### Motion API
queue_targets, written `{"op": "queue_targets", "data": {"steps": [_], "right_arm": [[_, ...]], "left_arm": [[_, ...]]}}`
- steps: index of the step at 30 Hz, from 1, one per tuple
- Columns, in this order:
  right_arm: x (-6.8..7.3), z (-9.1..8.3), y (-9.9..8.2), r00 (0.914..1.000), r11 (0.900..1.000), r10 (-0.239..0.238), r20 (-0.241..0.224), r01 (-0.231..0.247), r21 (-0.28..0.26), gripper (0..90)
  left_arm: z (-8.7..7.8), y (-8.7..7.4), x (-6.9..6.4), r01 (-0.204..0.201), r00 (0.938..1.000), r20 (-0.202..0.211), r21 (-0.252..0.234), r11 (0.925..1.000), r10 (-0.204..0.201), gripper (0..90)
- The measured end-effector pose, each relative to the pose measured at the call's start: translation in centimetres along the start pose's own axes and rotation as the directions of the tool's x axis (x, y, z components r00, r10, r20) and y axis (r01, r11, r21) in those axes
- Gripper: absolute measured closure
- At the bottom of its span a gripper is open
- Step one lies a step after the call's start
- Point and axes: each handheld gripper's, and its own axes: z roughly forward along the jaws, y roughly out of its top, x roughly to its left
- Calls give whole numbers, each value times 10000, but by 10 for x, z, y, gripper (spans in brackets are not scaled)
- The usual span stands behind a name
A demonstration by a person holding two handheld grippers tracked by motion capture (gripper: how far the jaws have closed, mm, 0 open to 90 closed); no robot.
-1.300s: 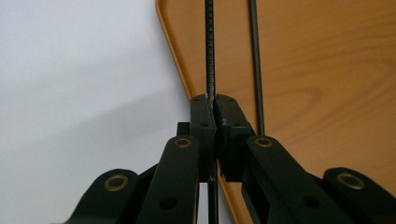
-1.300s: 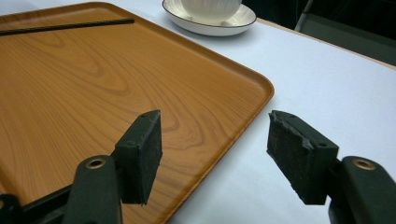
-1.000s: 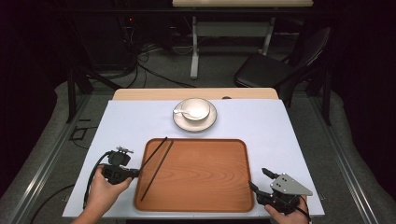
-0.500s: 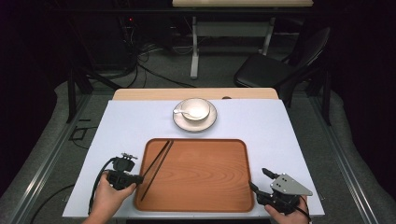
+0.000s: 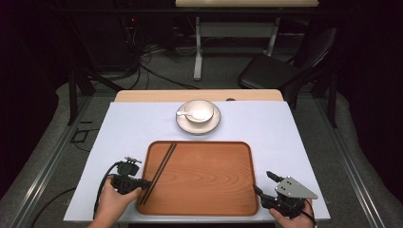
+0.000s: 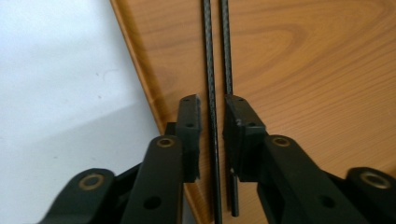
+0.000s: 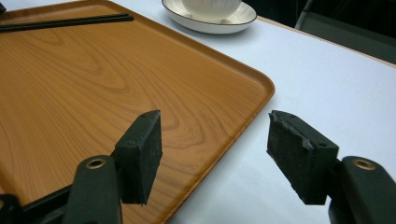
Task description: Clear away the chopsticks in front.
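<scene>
A pair of black chopsticks [image 5: 159, 170] is seen lying on the left part of the wooden tray [image 5: 209, 175], at centre frame in the high view. The left gripper [image 6: 212, 126] is set narrowly around them, jaws slightly parted and not pressed against them. At lower right, the right gripper [image 7: 215, 154] is held wide apart over the tray's corner. A bowl [image 5: 198, 110] on a saucer [image 5: 212, 125] is placed above the tray

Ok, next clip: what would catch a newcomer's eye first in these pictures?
The big brown wood-grain tray in the middle of the pale table, with a pair of thin black chopsticks lying along its left side. The left hand-held gripper has its jaws set around the near end of the chopsticks, with small gaps showing. Behind the tray stands a white bowl with a white spoon on a white saucer.
</scene>
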Motion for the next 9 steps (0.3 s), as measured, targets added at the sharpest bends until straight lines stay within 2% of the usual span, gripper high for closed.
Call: {"op": "queue_targets", "data": {"steps": [9], "right_arm": [[1,1,0,10000,10000,-36,-32,37,54,347]], "left_arm": [[-12,6,2,-249,9981,-585,-595,9979,215,639]]}}
